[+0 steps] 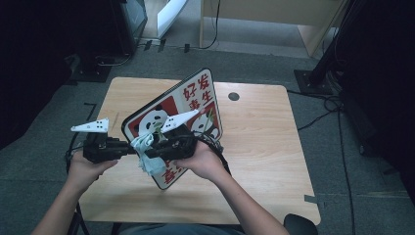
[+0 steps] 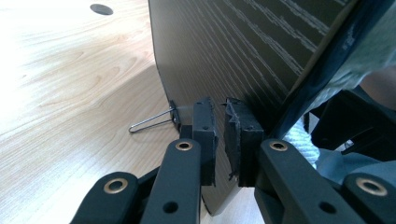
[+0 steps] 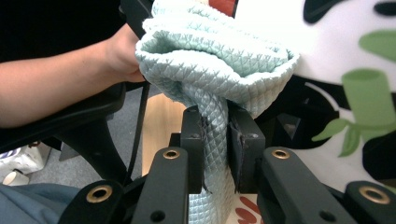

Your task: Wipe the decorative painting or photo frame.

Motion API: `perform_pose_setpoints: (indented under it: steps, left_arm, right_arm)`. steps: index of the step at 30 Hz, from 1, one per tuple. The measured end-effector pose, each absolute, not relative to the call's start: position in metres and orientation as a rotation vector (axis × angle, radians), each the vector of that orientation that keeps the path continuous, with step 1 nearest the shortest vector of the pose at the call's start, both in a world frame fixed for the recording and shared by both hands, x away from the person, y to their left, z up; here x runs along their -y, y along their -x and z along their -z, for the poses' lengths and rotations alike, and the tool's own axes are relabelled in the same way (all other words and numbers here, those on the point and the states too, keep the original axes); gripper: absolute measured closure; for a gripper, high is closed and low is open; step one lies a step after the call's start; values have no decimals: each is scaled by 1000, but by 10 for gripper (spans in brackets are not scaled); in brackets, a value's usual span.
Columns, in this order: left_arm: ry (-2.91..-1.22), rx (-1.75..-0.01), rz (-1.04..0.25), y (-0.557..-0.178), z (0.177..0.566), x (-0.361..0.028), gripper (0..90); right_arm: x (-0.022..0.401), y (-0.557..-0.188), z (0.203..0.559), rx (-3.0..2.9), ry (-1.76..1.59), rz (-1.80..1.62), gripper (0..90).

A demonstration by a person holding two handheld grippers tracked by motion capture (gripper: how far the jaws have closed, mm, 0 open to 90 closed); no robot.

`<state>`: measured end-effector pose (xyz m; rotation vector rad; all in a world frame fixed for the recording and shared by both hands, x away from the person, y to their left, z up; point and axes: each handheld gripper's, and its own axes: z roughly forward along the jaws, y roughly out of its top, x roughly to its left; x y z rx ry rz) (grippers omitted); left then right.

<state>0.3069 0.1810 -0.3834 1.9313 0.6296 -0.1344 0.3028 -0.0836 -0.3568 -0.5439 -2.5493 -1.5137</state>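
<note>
One square board (image 1: pixel 195 98) printed with pandas, red panels and Chinese characters stands tilted on edge near the middle of the one pale wooden table (image 1: pixel 264 142), its lower corner pointing toward six o'clock in the high view. One light blue-green quilted cloth (image 1: pixel 147 152) hangs at the board's eight o'clock edge, between the two grippers. The left gripper (image 1: pixel 128 151) comes in from nine o'clock; in the left gripper view its jaws stand almost together, pinching the thin edge of the board's dark, striped back (image 2: pixel 233 51), with one small wire clip (image 2: pixel 152 122) fixed on that edge at nine o'clock from the jaws. The right gripper (image 1: pixel 150 151) comes from three o'clock; in the right gripper view its jaws are nearly closed and squeeze a gathered fold of the cloth (image 3: pixel 212 70), which bulges above them against the printed face of the board (image 3: pixel 345 56). Two hands hold the grippers, one each. One round dark hole (image 1: pixel 233 96) sits in the tabletop at two o'clock from the board.
</note>
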Motion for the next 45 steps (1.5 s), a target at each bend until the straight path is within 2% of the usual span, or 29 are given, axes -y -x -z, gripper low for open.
perform_pose_setpoints:
  steps: [45]
  left_arm:
    - [-1923,-643,135,-307,384,-181,846]
  right_arm:
    - [97,-291,426,2541,589,1418,791]
